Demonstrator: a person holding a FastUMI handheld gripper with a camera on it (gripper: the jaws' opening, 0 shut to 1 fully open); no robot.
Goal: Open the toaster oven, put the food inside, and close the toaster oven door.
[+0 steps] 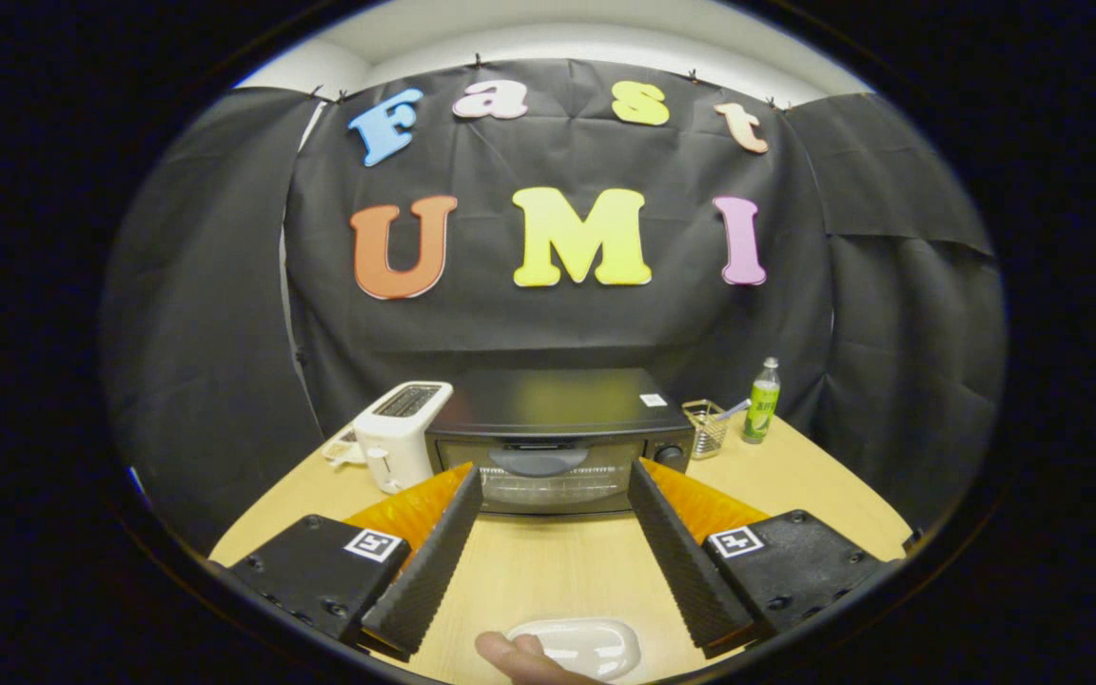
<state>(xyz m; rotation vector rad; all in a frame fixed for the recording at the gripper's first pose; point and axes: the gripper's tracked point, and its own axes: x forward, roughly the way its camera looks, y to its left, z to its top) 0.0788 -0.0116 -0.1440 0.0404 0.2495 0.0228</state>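
A black toaster oven [557,438] stands on the wooden table beyond my fingers, its glass door shut and the handle [538,460] across the door's top. My gripper [556,480] is open, its two ribbed black fingers [434,561] spread wide with nothing between them, the tips just short of the oven door. Below the fingers, close to me, a small white dish [586,645] lies on the table with a pale sausage-like piece of food [519,658] at its near left rim.
A white slot toaster [399,434] stands beside the oven's left side. To the oven's right are a small wire basket [706,426] and a green bottle [761,401]. The light wooden table [548,571] is bare between the dish and the oven.
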